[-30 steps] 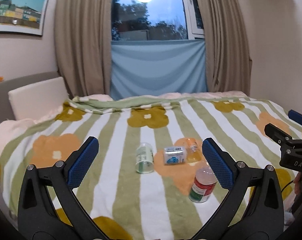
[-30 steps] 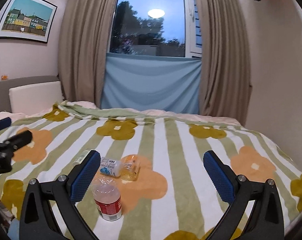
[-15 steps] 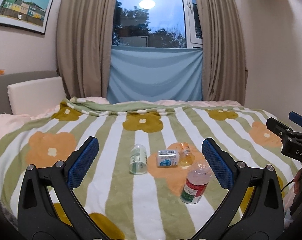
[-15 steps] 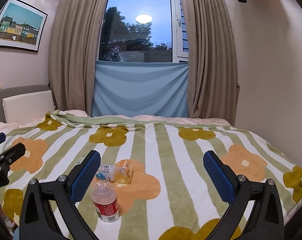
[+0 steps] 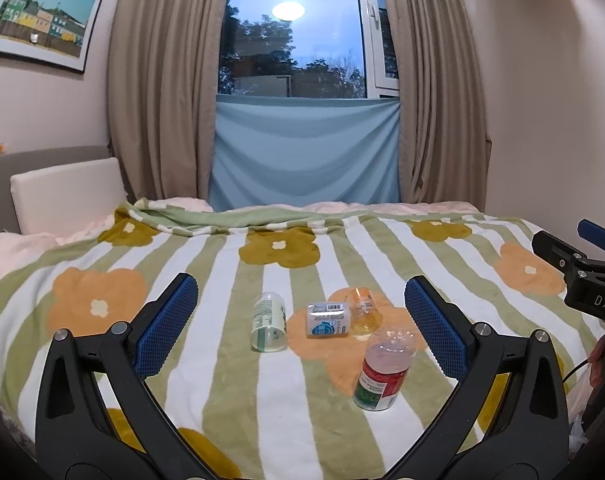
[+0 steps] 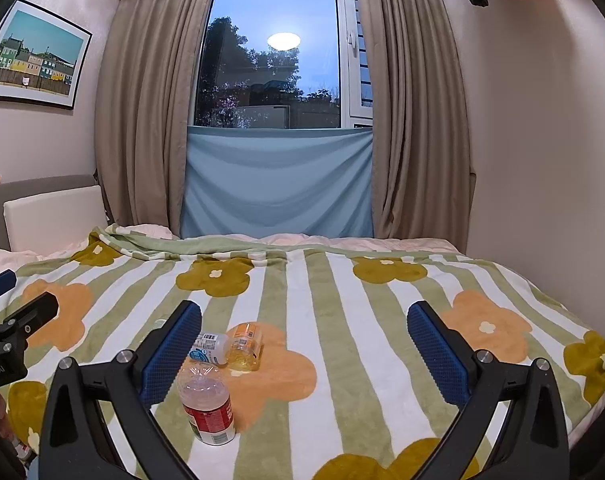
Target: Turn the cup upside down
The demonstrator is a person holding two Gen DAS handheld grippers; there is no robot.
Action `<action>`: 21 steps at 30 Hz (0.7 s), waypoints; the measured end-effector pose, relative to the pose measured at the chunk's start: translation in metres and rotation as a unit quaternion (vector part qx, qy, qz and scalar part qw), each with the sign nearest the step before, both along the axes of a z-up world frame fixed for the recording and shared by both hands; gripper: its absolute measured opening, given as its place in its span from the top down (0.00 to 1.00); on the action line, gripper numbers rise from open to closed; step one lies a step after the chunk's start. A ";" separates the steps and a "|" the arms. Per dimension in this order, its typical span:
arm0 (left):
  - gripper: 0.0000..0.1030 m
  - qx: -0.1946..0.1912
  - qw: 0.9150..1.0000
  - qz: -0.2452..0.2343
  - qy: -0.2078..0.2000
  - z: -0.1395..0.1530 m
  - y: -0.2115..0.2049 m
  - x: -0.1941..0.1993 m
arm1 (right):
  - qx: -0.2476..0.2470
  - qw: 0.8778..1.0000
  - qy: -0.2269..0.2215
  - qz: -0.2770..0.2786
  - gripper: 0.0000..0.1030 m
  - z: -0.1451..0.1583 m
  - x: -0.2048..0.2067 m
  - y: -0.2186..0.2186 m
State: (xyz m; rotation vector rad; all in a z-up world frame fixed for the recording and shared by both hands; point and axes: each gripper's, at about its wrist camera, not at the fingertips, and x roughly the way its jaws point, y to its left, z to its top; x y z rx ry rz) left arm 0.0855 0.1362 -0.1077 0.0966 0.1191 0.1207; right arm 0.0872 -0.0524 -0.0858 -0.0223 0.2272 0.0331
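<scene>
Four containers on the blanket: one upright, three lying.

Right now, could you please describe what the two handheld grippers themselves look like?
Both look alike. The left gripper has black, angular plastic arms with silver bolts, and its fingers carry blue cross-hatched pads. The right gripper matches it; seen from the left wrist view, its body bears white lettering reading "DAS". A thin dark cable hangs below it there.
</scene>
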 end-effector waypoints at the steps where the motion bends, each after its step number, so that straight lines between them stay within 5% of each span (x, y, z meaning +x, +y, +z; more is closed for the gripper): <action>1: 0.00 0.000 1.000 0.000 0.000 0.000 0.000 -0.001 | 0.000 1.000 0.000 0.000 0.00 0.000 0.000 0.000; 21: 0.00 -0.005 1.000 0.003 -0.008 0.000 -0.004 -0.008 | -0.002 1.000 0.000 0.003 0.00 0.004 -0.005 -0.002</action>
